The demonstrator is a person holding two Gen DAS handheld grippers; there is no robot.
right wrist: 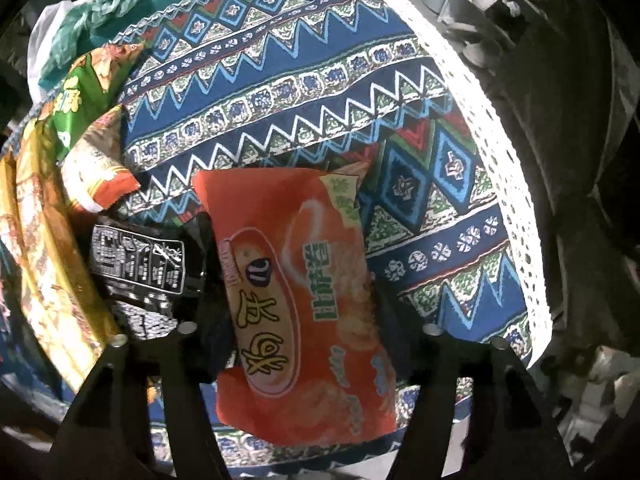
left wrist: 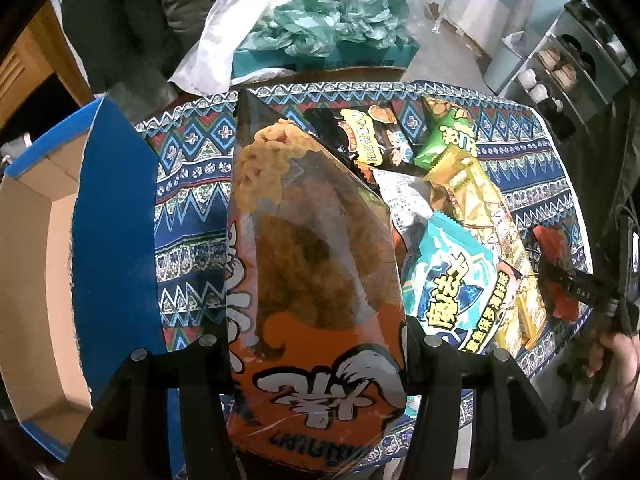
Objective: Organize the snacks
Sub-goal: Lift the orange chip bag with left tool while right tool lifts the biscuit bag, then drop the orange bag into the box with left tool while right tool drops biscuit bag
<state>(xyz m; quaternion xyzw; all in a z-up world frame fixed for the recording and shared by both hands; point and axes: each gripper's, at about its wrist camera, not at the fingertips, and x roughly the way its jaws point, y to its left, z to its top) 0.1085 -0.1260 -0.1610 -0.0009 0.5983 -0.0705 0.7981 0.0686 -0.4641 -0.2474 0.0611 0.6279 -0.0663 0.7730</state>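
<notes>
I have the left gripper (left wrist: pixel 316 344) clamped on a big orange snack bag (left wrist: pixel 312 264), one jaw pressed against each side of its lower end. The bag hangs between the jaws with its clear window facing me, raised above the patterned tablecloth (left wrist: pixel 192 184). I judge it is held by the narrow end so it can be swung sideways and dropped lengthwise into the blue cardboard box (left wrist: pixel 116 216), which sits open just to the left of the table, its brown inside showing. That box looks like the place the snacks are meant to go.

The rest of the pile lies on the cloth to the right of the bag: a black packet (left wrist: pixel 372 136), a green packet (left wrist: pixel 452 132), a long gold packet (left wrist: pixel 480 208) and a teal packet (left wrist: pixel 452 276), overlapping one another.

The right gripper (right wrist: pixel 304 336) points steeply down over a red-orange packet (right wrist: pixel 304 304) lying on the tablecloth (right wrist: pixel 304 92) beside a black packet (right wrist: pixel 140 264) and away from the heap. Its jaws stand partly apart, one on either side of the packet. The left jaw sits against the packet's edge; I cannot tell whether the right one presses on it, so I would not call it gripped yet. My guess is this packet is next for the box.
</notes>
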